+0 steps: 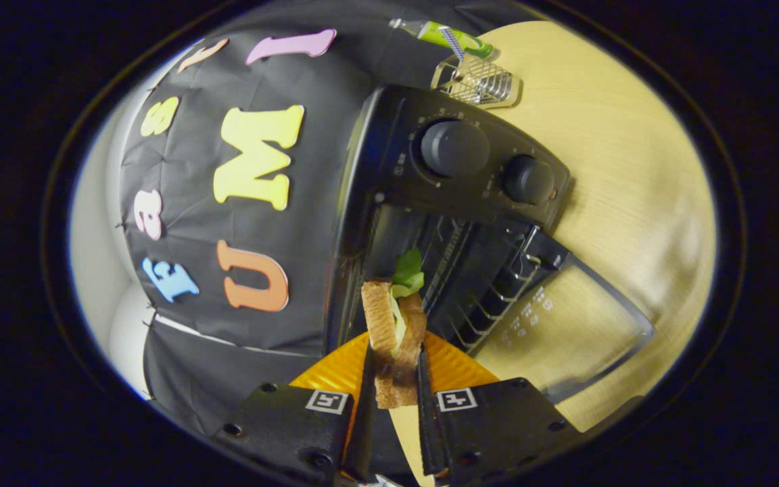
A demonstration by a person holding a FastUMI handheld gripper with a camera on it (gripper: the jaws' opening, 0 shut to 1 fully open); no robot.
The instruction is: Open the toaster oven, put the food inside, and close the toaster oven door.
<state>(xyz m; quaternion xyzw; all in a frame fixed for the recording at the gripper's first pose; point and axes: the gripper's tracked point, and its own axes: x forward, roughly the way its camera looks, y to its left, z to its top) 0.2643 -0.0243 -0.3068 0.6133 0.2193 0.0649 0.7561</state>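
The sandwich (395, 341) could slip or shed its lettuce as it goes into the toaster oven (443, 223), because only its lower end is pinched and the bread stands tall and loose above the grip. It might also catch on the wire rack (491, 291) or the top edge of the opening if brought in tilted. The claw (393, 379) is closed to a narrow gap, both fingers pressing the sandwich between them. The sandwich sits just ahead of the open oven mouth, with the glass door (565, 325) folded down to the right on the table (633, 169).
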